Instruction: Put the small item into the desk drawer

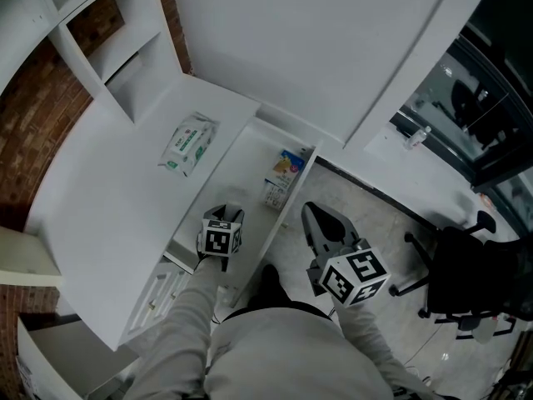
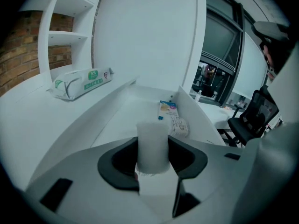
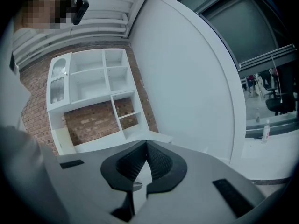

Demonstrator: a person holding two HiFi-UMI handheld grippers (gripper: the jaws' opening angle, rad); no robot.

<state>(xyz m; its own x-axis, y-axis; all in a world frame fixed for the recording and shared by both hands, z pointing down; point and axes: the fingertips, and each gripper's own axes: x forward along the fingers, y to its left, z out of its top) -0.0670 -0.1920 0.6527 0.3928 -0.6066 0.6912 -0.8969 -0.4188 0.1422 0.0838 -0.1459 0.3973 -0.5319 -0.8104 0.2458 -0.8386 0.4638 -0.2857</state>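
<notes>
My left gripper (image 2: 153,157) is shut on a small white upright cylinder (image 2: 152,143), held between its two dark pads. It hangs over the near end of the open white desk drawer (image 2: 122,120). In the head view the left gripper (image 1: 223,220) sits above that drawer (image 1: 246,167), and the held item is hidden under it. The right gripper (image 1: 323,223) is off to the right of the drawer, over the floor. Its jaws (image 3: 146,158) are shut with nothing between them and point at the far wall.
A colourful packet (image 1: 289,163) and a white printed packet (image 1: 275,194) lie at the drawer's far end. A pack of wet wipes (image 1: 188,142) rests on the desk (image 1: 92,190). White shelves (image 1: 108,32) stand behind. A black office chair (image 1: 466,282) is at the right.
</notes>
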